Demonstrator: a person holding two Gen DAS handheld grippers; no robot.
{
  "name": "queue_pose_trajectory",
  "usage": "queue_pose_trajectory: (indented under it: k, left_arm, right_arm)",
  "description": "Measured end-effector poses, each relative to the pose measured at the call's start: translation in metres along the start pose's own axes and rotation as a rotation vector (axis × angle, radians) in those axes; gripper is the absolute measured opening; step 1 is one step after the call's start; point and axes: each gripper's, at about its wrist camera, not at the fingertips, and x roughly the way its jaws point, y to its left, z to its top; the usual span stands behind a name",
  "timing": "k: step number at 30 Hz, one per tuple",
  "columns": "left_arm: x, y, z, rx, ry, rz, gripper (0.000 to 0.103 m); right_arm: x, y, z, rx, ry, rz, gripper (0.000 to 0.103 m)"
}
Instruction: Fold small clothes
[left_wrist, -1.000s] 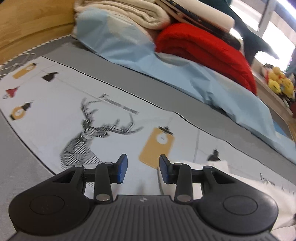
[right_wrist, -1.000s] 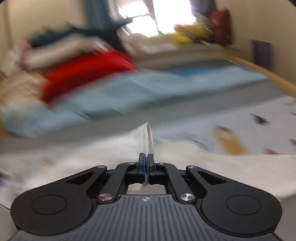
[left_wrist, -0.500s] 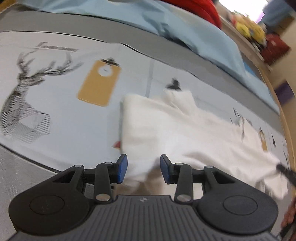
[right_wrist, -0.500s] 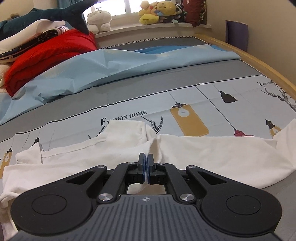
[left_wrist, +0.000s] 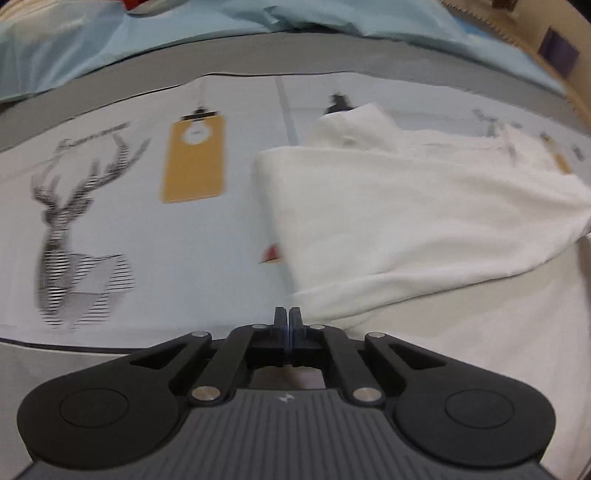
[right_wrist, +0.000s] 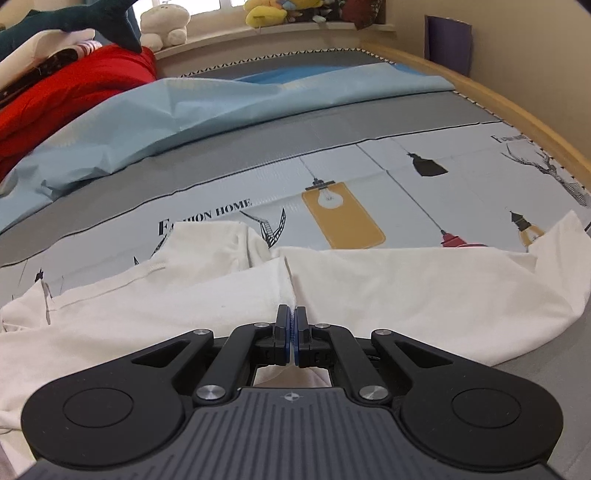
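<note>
The white garment (right_wrist: 406, 291) lies spread across the printed bed sheet (right_wrist: 369, 166), partly folded, with a sleeve (right_wrist: 210, 247) turned up over the lettering on the sheet.

The right gripper (right_wrist: 294, 320) has its fingers (right_wrist: 282, 325) clenched on a ridge of the white cloth that rises into the gap between them; the fabric runs away to both sides from that pinch.

The left gripper (left_wrist: 287, 318) has just been closing, and its fingers (left_wrist: 279, 320) now meet with no gap. They sit at the near left corner of the garment (left_wrist: 406, 221), touching or just beside its hem; whether a bit of cloth is caught between them cannot be told, since the view is blurred and no fabric shows at the tips. The bulk of the garment lies to the right of these fingers, with a folded edge running away from them toward the far side of the bed.

On the sheet to the left of the garment are a printed deer head (left_wrist: 70, 236) and a yellow lamp tag (left_wrist: 194, 162). Beyond the sheet lies a grey band of the bed cover (right_wrist: 332, 122), then a crumpled light blue sheet (right_wrist: 184, 110). A red blanket (right_wrist: 74, 92) is piled at the far left, with stuffed toys (right_wrist: 266, 11) on the window ledge behind it. A wooden bed frame (right_wrist: 517, 118) curves along the right. Nothing lies between either gripper and the cloth.
</note>
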Motion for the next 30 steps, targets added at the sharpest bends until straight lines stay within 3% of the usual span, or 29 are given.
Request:
queue_pose_trajectory:
  k: [2, 6, 8, 11, 13, 15, 17, 22, 27, 30]
  left_arm:
    - [0.001, 0.01, 0.0, -0.037, 0.002, -0.011, 0.0]
    - [-0.013, 0.018, 0.009, -0.143, -0.11, -0.136, 0.003]
    - [-0.014, 0.013, 0.011, -0.148, -0.134, -0.15, 0.015]
    - [-0.003, 0.001, 0.011, -0.105, -0.112, -0.147, 0.018]
    - [0.005, -0.005, 0.006, -0.044, -0.056, -0.115, 0.016]
    - [0.012, -0.009, -0.002, 0.001, 0.013, -0.075, 0.014]
    - [0.013, -0.005, -0.002, -0.003, 0.034, -0.086, 0.013]
    - [0.01, 0.006, 0.002, -0.046, 0.063, -0.106, 0.014]
    - [-0.007, 0.026, 0.011, -0.22, -0.086, -0.168, 0.019]
    - [-0.004, 0.032, 0.011, -0.303, -0.127, -0.164, 0.029]
  right_arm:
    - [0.006, 0.004, -0.001, -0.021, 0.024, 0.013, 0.001]
    - [0.01, 0.003, -0.002, -0.024, 0.035, -0.065, 0.002]
    - [0.005, 0.002, 0.0, -0.019, -0.007, -0.114, 0.003]
    - [-0.005, -0.003, 0.004, 0.041, -0.074, -0.048, 0.003]
    - [-0.006, -0.002, 0.004, 0.061, -0.076, 0.031, 0.003]
    - [0.002, 0.002, 0.002, 0.066, -0.015, 0.135, 0.003]
    - [0.015, 0.008, -0.004, 0.047, 0.082, 0.199, 0.003]
    - [0.039, 0.014, -0.023, -0.028, 0.23, 0.124, 0.003]
    - [0.036, 0.009, -0.021, -0.016, 0.236, 0.102, 0.003]
    - [0.034, 0.008, -0.02, 0.0, 0.232, 0.094, 0.003]
